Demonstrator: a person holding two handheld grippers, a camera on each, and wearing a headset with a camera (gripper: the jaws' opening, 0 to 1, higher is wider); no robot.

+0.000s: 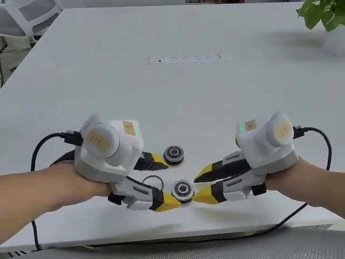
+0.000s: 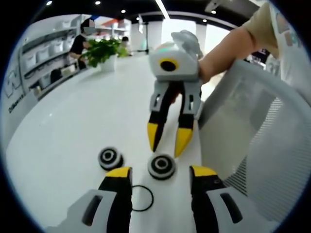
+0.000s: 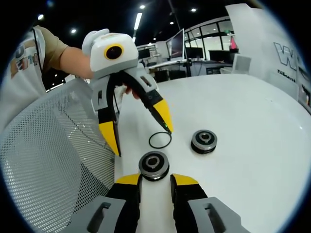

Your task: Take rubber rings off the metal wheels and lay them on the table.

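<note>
White table (image 1: 108, 86): near metal wheel (image 1: 183, 190), far metal wheel (image 1: 174, 154), loose rubber ring (image 3: 150, 141), power strip (image 1: 190, 58).

power strip (image 1: 190, 58): far middle | plant (image 1: 323, 12): far right | mesh chair (image 2: 252, 126): near edge

I saw the left claw (image 1: 171, 182) and right claw (image 1: 196, 188) white, tipped yellow over black. The surface (image 1: 161, 97) was plain white, the wheels (image 1: 174, 154) (image 1: 182, 190) silver-grey and black, the loose ring (image 3: 160, 132) black.
</note>
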